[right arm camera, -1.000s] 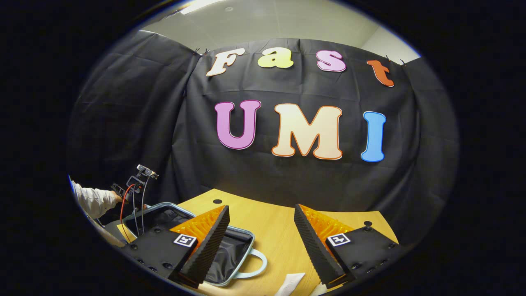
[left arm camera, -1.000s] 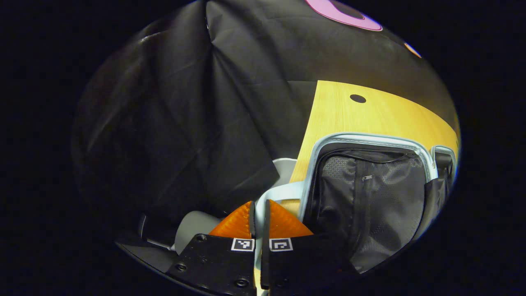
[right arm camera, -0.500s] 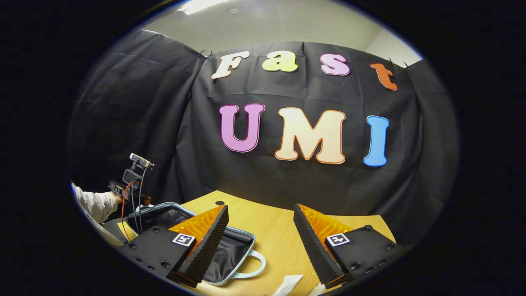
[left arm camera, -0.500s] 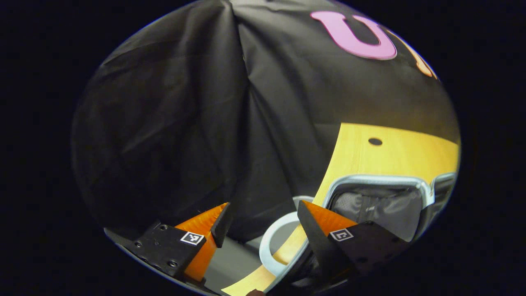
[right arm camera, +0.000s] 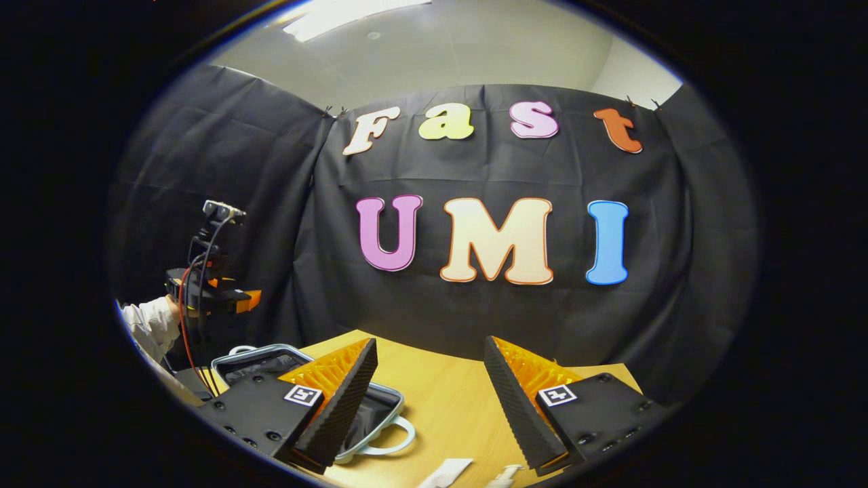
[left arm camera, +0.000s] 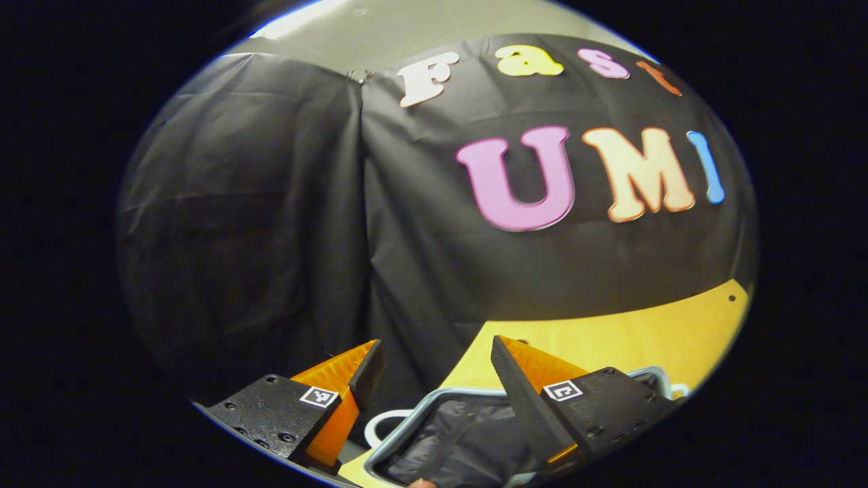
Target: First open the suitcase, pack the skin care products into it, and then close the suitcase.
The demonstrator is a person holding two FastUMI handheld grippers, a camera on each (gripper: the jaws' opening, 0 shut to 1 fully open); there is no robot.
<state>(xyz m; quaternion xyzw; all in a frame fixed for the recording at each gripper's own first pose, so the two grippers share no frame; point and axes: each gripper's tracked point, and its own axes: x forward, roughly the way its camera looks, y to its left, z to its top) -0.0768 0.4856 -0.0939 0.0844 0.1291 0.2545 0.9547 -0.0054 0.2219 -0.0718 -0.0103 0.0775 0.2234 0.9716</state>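
Note:
The suitcase (left arm camera: pixel 468 434) lies open on the table, showing a pale blue rim and dark lining, just below my left gripper (left arm camera: pixel 434 352). That gripper is open with nothing between its fingers. The suitcase's pale handle (left arm camera: pixel 380 428) sits under its left finger. In the right gripper view the suitcase (right arm camera: pixel 254 359) is at lower left, partly hidden behind the left finger of my right gripper (right arm camera: pixel 430 349), which is open and empty above the table. Two white skin care items (right arm camera: pixel 444 472) (right arm camera: pixel 505 474) lie at the bottom edge. The left gripper (right arm camera: pixel 244 298) hovers above the suitcase's far side.
The wooden table (right arm camera: pixel 441 400) runs back to the black cloth wall. A hand in a white sleeve (right arm camera: pixel 146 325) holds the left gripper, with a red cable hanging from it. A second pale handle (right arm camera: pixel 393 437) sticks out of the suitcase toward the table's middle.
My left gripper was shut on the suitcase's pale blue edge, then opened, let go, and rose while tilting up. The right gripper has barely moved.

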